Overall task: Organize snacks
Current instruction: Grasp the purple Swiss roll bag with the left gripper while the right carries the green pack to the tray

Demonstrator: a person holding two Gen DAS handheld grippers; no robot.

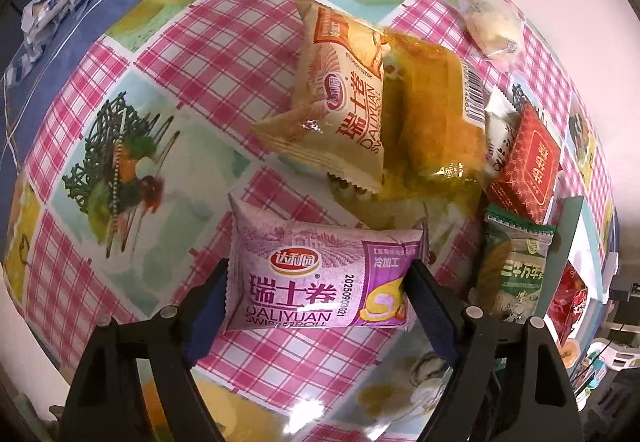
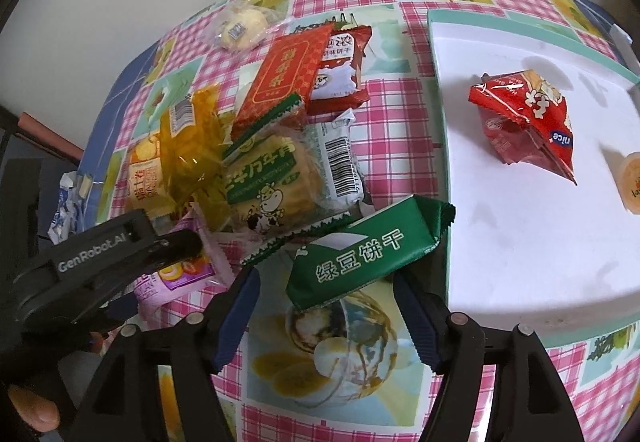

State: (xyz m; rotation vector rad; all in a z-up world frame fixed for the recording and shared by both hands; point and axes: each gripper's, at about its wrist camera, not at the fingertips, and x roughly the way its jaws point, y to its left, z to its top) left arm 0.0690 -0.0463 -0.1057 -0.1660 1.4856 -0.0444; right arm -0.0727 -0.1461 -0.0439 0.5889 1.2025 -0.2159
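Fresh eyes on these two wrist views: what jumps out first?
The purple Swiss roll packet sits between the left gripper fingers, and the green mung bean biscuit packet is pinched at one end by the right gripper, tilted above the table. Behind them a jumbled snack pile covers the pink checked tablecloth. To the right, the white tray holds a red snack bag and a small jelly cup.

Both grippers (image 1: 316,294) (image 2: 326,302) are black with blue ribbed pads, silver screws, perhaps white "GenRobot.AI" lettering.

Glossy plastic tablecloth (image 1: 192,54), shiny film purple wrapper (image 1: 316,278), matt white tray (image 2: 520,242)
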